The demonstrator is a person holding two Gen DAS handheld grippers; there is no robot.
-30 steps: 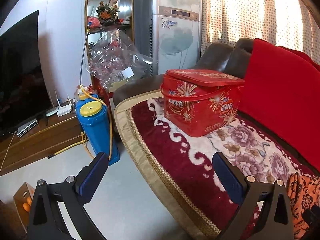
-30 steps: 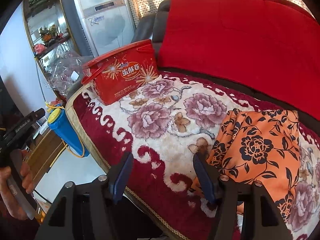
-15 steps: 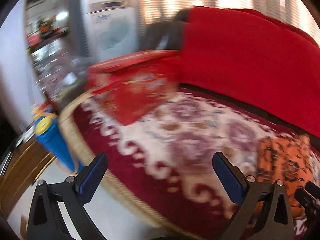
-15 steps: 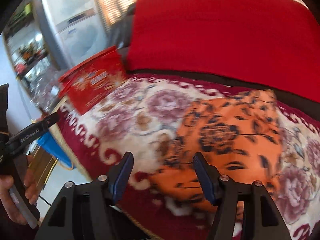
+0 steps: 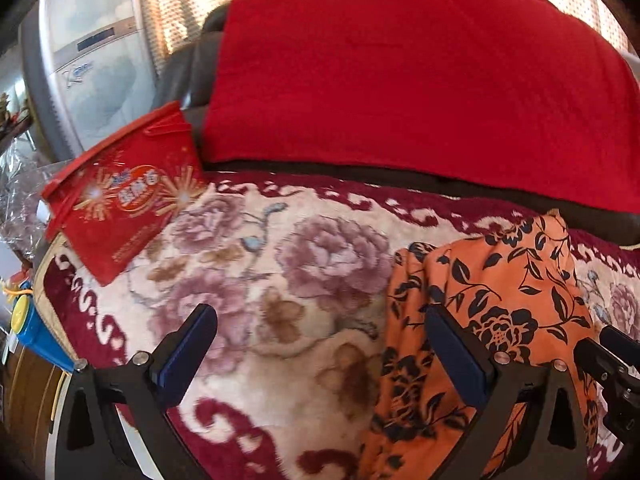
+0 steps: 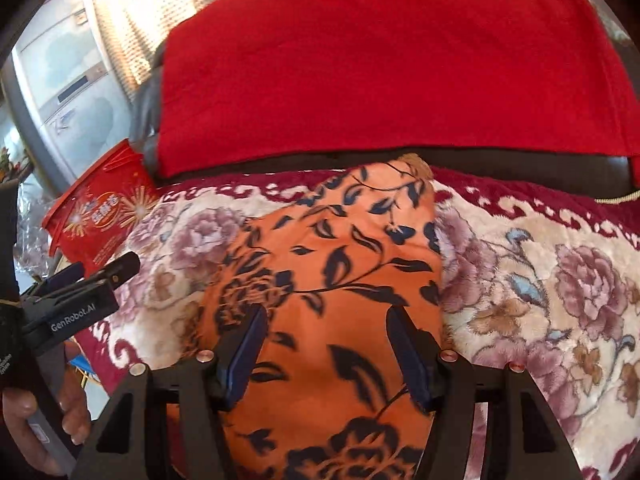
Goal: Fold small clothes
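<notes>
Orange floral garment (image 6: pixel 336 280): thin, smooth cloth. Floral seat blanket (image 5: pixel 280 272): plush pile. Red backrest cover (image 5: pixel 400 80): matt quilted cloth. Red box (image 5: pixel 124 196): glossy.

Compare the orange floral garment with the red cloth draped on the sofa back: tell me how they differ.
The orange floral garment carries a black flower and leaf print; the red cloth is plain. The garment lies rumpled on the floral seat blanket; the cloth hangs smooth over the backrest. The garment looks much the smaller of the two. The right gripper, open, points at the garment, not at the cloth. Both are soft fabrics in warm colours.
</notes>
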